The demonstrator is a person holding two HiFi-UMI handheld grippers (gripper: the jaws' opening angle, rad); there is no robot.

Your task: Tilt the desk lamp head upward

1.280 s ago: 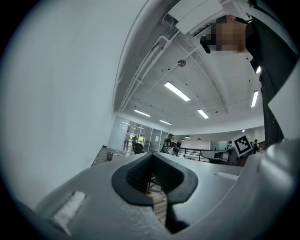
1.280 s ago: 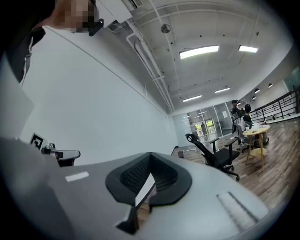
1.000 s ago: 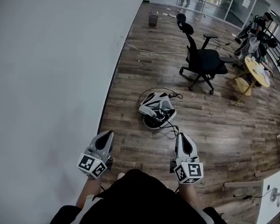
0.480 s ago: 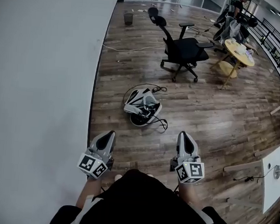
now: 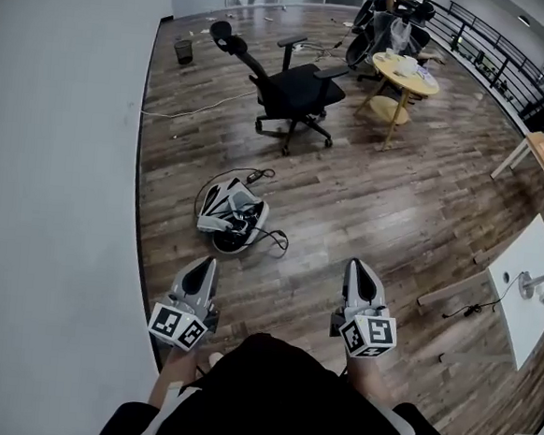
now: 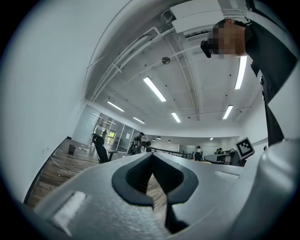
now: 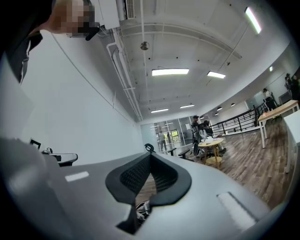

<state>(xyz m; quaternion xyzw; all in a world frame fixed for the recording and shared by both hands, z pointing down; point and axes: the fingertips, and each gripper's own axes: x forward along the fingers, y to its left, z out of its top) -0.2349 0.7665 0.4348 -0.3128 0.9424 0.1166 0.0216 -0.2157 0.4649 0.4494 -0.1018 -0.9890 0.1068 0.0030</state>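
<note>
Across the dark wood-plank floor (image 5: 375, 220), a black swivel office chair (image 5: 287, 91) stands at twelve o'clock and a round yellow wooden table (image 5: 405, 74) at one. The left gripper (image 5: 206, 265) and right gripper (image 5: 357, 266) are clenched, empty.

Your left gripper (image 5: 206, 265) and right gripper (image 5: 356, 266) point forward, roughly level, side by side and apart; each pair of jaws is pressed together, holding nothing.

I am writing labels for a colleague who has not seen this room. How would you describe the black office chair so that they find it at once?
Start at the long white wall on the left and go out over the brown wooden floor. The black office chair stands left of the round light-wood table. Unlike the table, it is all black, with a wheeled base, armrests and a headrest.
</note>
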